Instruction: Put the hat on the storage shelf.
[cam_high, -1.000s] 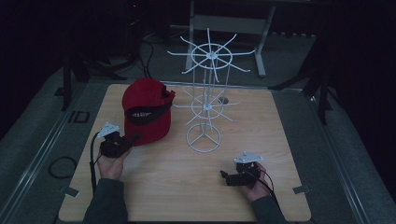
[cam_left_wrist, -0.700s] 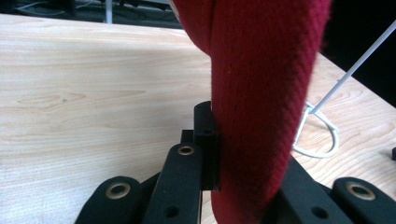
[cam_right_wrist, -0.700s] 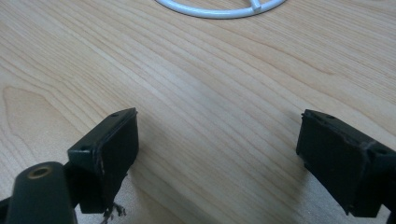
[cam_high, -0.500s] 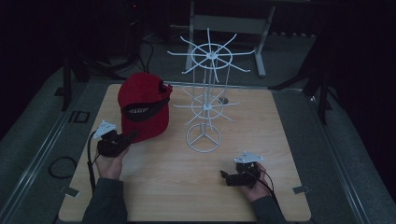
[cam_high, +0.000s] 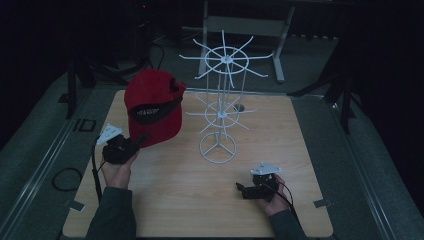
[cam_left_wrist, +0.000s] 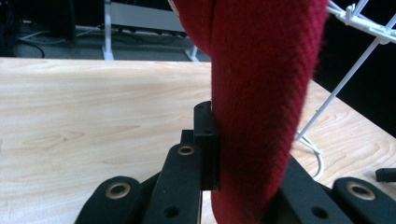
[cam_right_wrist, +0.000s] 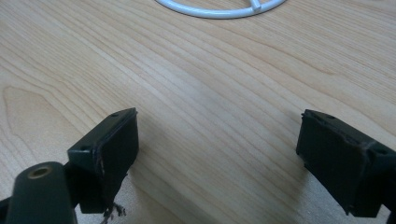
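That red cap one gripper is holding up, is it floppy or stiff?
Probably soft: the red cap is knitted-looking fabric, pinched into a fold by the left gripper. Its crown keeps a rounded shape aloft, so likely some stiffness. One pinch lifts it, so it seems light.

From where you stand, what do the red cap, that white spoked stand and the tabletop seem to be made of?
The red cap looks like woven fabric with a matte finish: a diagonal twill weave and fuzzy edges show close up. The white stand seems to be thin metal wire with a smooth white coating, though it could be plastic. The tabletop looks like light wood or a wood-look laminate: grain lines run across a smooth surface.
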